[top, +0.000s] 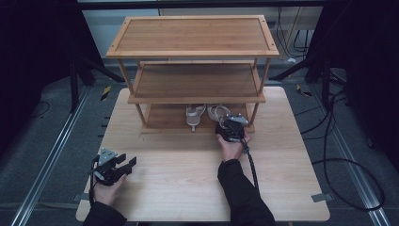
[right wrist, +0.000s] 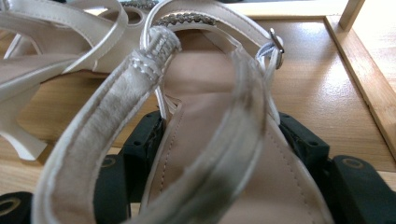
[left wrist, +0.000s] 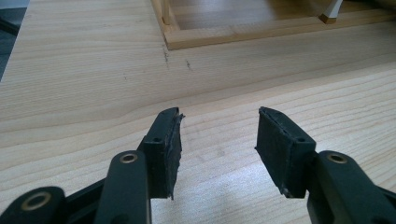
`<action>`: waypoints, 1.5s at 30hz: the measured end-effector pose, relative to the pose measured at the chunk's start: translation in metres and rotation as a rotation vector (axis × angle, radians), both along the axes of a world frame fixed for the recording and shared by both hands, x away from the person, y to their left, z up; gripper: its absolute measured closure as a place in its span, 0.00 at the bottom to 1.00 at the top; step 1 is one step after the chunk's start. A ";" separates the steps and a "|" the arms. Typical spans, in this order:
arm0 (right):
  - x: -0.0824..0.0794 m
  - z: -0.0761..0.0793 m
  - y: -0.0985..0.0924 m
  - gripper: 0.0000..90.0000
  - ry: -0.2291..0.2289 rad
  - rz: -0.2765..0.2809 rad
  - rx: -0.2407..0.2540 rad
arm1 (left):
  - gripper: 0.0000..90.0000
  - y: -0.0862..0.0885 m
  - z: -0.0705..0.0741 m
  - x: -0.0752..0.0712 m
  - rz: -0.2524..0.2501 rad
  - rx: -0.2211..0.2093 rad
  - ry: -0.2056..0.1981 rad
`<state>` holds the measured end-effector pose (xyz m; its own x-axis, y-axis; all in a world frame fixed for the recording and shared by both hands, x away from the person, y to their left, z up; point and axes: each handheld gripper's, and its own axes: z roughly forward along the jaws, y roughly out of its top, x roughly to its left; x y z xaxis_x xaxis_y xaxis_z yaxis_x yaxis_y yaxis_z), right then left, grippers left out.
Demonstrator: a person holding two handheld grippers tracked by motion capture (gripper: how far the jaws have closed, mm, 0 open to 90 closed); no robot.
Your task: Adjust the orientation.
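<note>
The right gripper [top: 229,126] pinched the right-hand sandal's [right wrist: 219,154] stiff heel end on the rack's [top: 164,123] bottom shelf; light, with floppy straps, it probably handled best there. The left gripper [left wrist: 217,140] stood spread.

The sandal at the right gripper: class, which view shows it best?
The right gripper view: the sandal fills it, straps and buckle clear, heel between the jaws. The high view shows it small on the rack's bottom shelf.
</note>
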<state>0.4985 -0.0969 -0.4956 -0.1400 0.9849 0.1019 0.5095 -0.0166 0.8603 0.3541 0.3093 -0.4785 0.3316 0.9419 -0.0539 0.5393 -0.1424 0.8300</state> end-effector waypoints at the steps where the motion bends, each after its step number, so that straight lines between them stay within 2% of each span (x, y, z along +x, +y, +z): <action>1: 0.000 -0.001 0.001 0.44 0.000 0.002 -0.008 | 0.54 0.000 0.000 0.000 -0.001 -0.003 0.004; 3: 0.000 -0.002 0.000 0.41 0.000 0.016 -0.025 | 0.54 0.000 0.000 0.000 -0.004 -0.002 0.005; 5: 0.000 -0.003 -0.001 0.38 0.016 0.027 -0.021 | 0.54 -0.001 0.000 0.000 -0.005 -0.001 0.006; 9: -0.005 0.000 -0.005 0.32 -0.005 0.057 -0.023 | 0.54 -0.001 -0.001 0.000 -0.005 -0.003 0.008; 10: -0.010 0.004 -0.009 0.30 -0.008 0.078 -0.031 | 0.54 -0.001 -0.001 0.000 -0.005 -0.003 0.008; 14: -0.022 0.008 -0.014 0.32 -0.032 0.113 -0.024 | 0.54 -0.001 -0.001 0.000 -0.007 -0.001 0.010; 16: -0.033 0.006 -0.020 0.36 -0.013 0.154 -0.025 | 0.54 -0.002 -0.001 0.000 -0.007 0.000 0.009; 17: -0.033 0.006 -0.020 0.36 -0.013 0.154 -0.025 | 0.54 -0.002 -0.001 0.000 -0.008 0.002 0.009; 22: -0.044 -0.004 -0.025 0.58 0.012 0.191 -0.030 | 0.54 -0.003 -0.001 0.000 -0.011 0.007 0.005; 24: -0.043 -0.007 -0.026 0.68 0.017 0.194 -0.022 | 0.55 -0.003 -0.001 0.000 -0.012 0.007 0.005; 25: -0.041 -0.009 -0.027 0.76 0.021 0.189 -0.030 | 0.55 -0.003 -0.001 0.000 -0.011 0.007 0.005; 26: -0.041 -0.009 -0.027 0.76 0.021 0.189 -0.030 | 0.55 -0.002 -0.001 0.000 -0.010 0.005 0.006; 29: -0.038 -0.013 -0.026 0.87 0.044 0.186 -0.042 | 0.55 -0.002 -0.001 0.000 -0.009 0.006 0.007; 33: -0.036 -0.012 -0.019 0.87 0.036 0.198 -0.052 | 0.55 -0.002 -0.001 0.000 -0.010 0.005 0.012; 34: -0.035 -0.010 -0.013 0.87 0.026 0.207 -0.066 | 0.55 -0.002 -0.001 0.000 -0.010 0.005 0.011; 37: -0.034 -0.007 -0.007 0.87 0.008 0.212 -0.062 | 0.55 -0.002 -0.001 0.000 -0.008 0.002 0.009; 45: -0.012 -0.003 0.011 0.86 0.011 0.214 -0.048 | 0.55 -0.002 -0.001 0.000 -0.005 -0.002 0.010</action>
